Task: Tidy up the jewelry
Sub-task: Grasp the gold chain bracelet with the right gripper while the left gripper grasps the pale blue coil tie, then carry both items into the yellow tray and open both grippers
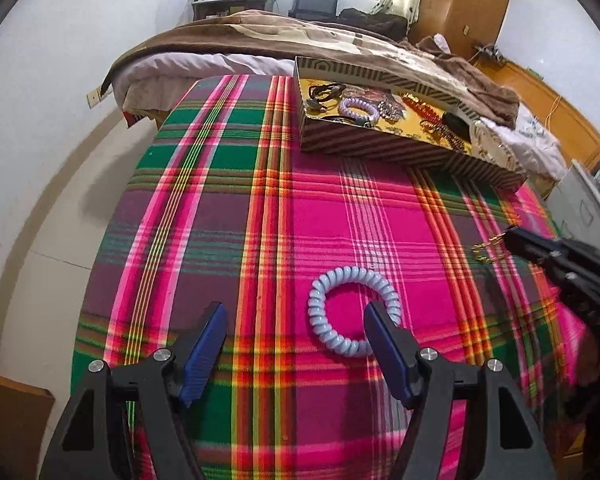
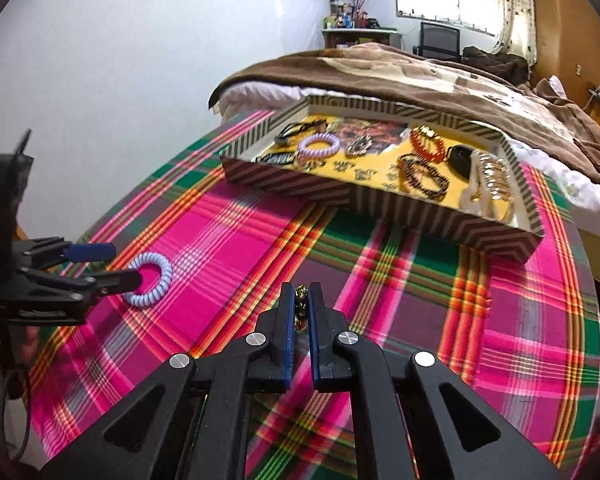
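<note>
A pale blue spiral hair tie (image 1: 320, 312) (image 2: 162, 280) lies on the plaid cloth. My left gripper (image 1: 296, 320) (image 2: 126, 264) is open over it, with one finger inside the ring and the other outside its rim; the pads do not press on it. My right gripper (image 2: 302, 292) (image 1: 508, 234) is shut on a small gold chain piece (image 2: 301, 300) (image 1: 483, 252), held just above the cloth. Beyond stands a striped box (image 1: 380, 148) (image 2: 300, 188) with a yellow floor, holding several bracelets, a purple spiral tie (image 2: 320, 146) and orange beads (image 2: 428, 146).
The plaid cloth (image 1: 320, 208) covers the work surface. A bed with a brown blanket (image 1: 260, 36) sits right behind the box. A white wall runs along the left, and wooden furniture (image 1: 464, 4) stands at the far right.
</note>
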